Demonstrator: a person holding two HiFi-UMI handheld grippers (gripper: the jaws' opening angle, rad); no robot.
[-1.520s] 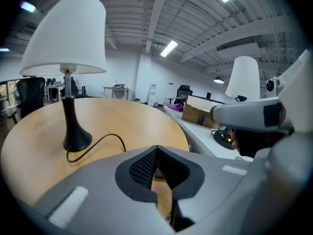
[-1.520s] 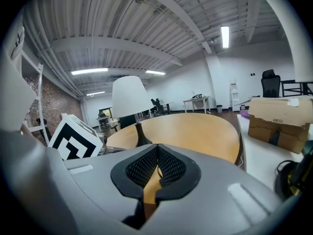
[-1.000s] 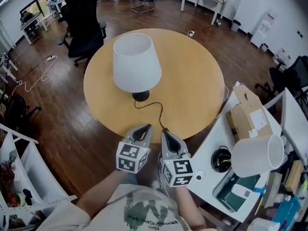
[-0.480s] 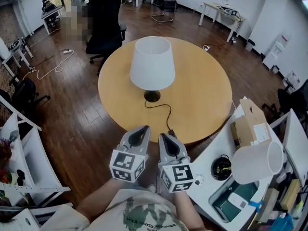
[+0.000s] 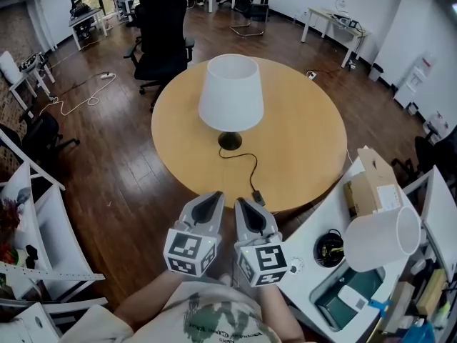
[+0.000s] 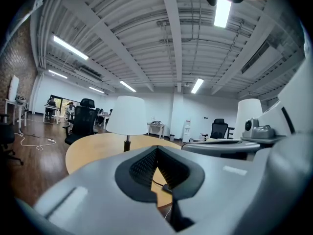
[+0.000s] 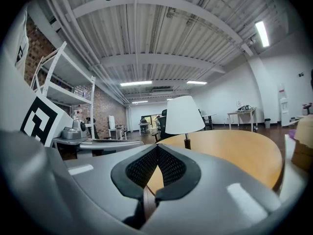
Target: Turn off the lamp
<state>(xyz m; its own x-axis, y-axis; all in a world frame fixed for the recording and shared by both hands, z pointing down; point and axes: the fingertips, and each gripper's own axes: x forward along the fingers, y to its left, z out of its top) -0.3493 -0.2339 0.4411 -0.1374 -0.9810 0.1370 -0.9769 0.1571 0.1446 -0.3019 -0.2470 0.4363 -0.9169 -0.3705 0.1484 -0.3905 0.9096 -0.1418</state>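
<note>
1. lamp (image 5: 230, 95) with a white shade stands upright on the round wooden table (image 5: 307, 141), a little left of the middle; its dark base (image 5: 229, 141) rests on the wood
2. a black cord (image 5: 247, 164) runs from the base across the top toward the person; a small dark block (image 5: 258, 196) sits on the cord at the near table edge
3. the left gripper (image 5: 211, 199) is held low in front of the person, at the near rim of the table; its jaws are pressed together at the tips with nothing between them
4. the right gripper (image 5: 241, 204) sits just beside the left one, its tip near the dark block; whether it touches the block cannot be told; its jaws are likewise closed and empty
5. both grippers point toward the lamp and are well apart from the shade
6. a black office chair (image 5: 164, 27) stands beyond the table; at the right, a cardboard box (image 5: 371, 184) and a second white shade (image 5: 378, 238) are at a white desk (image 5: 314, 227)
</note>
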